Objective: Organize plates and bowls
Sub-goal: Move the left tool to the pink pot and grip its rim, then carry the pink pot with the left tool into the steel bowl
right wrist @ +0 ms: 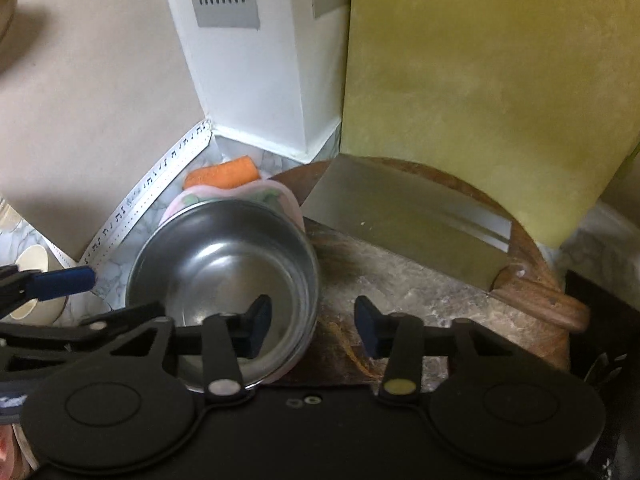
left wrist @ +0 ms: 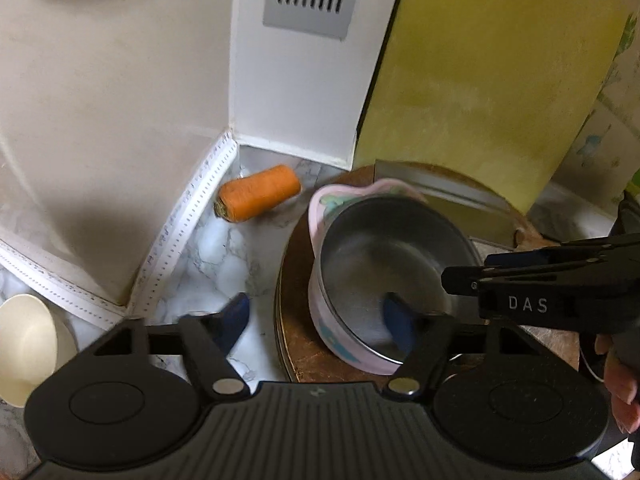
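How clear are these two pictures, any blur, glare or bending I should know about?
Left wrist view: fisheye bends the wall trim; the left gripper fingertips are smeared; the carrot is fairly sharp. Right wrist view: soft overall; the steel bowl shows bright reflections, the cleaver a pale glare band, and the corners are dark.

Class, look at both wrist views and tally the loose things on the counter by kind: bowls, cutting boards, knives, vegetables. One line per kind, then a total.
Bowls: 2, a steel-lined pink bowl and a cream bowl
Cutting boards: 2, a round wooden board and a yellow board standing behind it
Knives: 1, a cleaver on the wooden board
Vegetables: 1, a carrot piece
Total: 6
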Demonstrator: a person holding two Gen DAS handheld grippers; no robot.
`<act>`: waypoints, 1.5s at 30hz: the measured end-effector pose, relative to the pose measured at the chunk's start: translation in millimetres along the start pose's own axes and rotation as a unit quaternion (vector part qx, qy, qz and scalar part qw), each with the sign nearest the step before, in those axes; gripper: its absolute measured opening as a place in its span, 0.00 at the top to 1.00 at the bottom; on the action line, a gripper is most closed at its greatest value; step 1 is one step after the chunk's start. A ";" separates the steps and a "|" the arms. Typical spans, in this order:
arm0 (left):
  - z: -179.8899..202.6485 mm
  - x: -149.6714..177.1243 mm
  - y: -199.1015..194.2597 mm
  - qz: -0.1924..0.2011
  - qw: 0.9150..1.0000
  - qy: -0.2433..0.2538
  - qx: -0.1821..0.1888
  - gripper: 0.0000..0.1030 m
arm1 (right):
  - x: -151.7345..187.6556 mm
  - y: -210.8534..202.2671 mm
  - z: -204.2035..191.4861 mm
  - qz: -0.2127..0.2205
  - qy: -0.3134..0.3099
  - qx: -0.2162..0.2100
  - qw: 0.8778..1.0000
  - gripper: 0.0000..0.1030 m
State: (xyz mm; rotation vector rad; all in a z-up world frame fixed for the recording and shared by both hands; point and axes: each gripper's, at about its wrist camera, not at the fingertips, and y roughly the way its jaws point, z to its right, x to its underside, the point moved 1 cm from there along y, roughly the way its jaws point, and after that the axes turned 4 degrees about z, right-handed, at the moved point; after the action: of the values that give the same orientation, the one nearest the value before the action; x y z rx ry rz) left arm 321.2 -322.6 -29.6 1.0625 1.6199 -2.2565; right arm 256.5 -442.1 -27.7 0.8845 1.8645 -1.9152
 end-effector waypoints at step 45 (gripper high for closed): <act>-68.5 82.2 -127.6 -0.005 0.999 -0.002 -0.054 0.82 | 58.1 -68.6 -137.3 -0.007 -0.122 -0.034 0.992 0.87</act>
State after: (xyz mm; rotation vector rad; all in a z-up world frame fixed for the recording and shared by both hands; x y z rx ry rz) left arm 226.2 -190.3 5.0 1.0239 1.7283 -2.1476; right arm 197.9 -290.6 -4.5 0.5863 1.7827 -1.8614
